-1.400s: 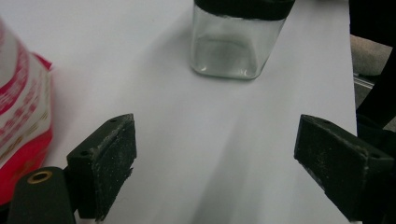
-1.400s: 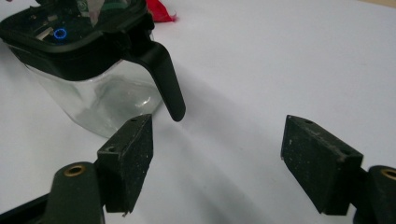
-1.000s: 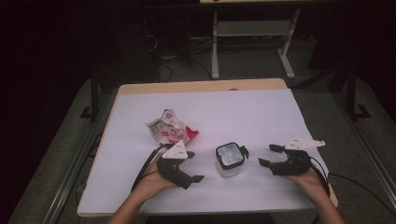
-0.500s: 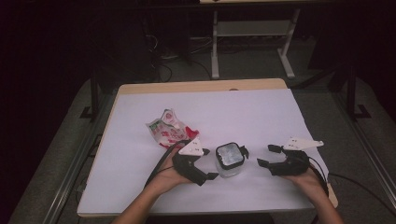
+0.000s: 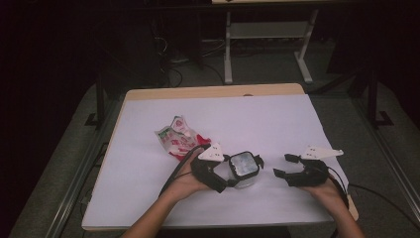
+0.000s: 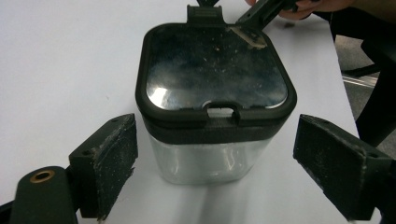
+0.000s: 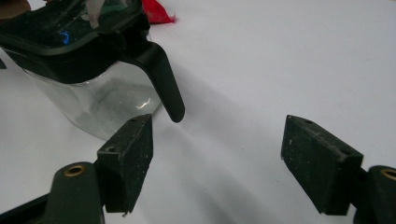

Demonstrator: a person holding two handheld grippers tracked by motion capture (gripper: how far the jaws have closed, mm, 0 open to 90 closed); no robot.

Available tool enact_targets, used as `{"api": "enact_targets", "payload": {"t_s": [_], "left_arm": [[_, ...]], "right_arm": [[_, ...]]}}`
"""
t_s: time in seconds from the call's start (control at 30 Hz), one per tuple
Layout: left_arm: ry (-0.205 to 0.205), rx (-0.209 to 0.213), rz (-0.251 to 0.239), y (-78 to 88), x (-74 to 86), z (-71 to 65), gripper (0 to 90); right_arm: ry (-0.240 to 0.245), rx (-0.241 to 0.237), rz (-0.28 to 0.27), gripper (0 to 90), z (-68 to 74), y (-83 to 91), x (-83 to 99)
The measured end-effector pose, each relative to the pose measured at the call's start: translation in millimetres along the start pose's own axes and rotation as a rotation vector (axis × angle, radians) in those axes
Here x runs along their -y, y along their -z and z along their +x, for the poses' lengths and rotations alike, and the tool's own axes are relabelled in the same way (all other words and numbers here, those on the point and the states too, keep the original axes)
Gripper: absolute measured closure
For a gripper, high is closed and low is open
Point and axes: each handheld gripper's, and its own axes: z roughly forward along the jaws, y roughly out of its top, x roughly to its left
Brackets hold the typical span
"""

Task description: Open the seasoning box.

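— Was any writing legible on the crumpled packet (image 5: 177,139)?
— It carried red and green print, too small and blurred to read.
— And the container's lid (image 6: 215,70)?
— It bore no lettering.

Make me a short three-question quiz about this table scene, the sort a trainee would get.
1. True or false: the left gripper has its jaws clamped on the clear plastic container with the black lid.
2. What lies on the white table behind the left gripper?
A. a crumpled red-and-white wrapper
B. a metal spoon
C. a blue cup
3. In a few words: how do the jaws of the right gripper stand, and what is between them?

Key
1. False: the jaws stand apart on either side of the container, with a gap on both sides.
2. A, the crumpled red-and-white wrapper.
3. Open, with only bare table between them; the container sits off to one side.
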Motion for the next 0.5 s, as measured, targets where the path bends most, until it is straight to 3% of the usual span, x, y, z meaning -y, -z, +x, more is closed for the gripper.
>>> {"api": "enact_targets", "payload": {"t_s": [0.27,0.5], "left_arm": [[0.014,0.009,-0.001,-3.3,-0.2,1.7,14.3],[0.002,0.013,-0.004,-5.1,-0.5,1.2,17.5]], "right_arm": [[-0.007,0.008,0.0,24.9,-0.7,1.0,0.0],[-0.001,0.004,0.008,24.9,-0.6,-0.9,1.8]]}}
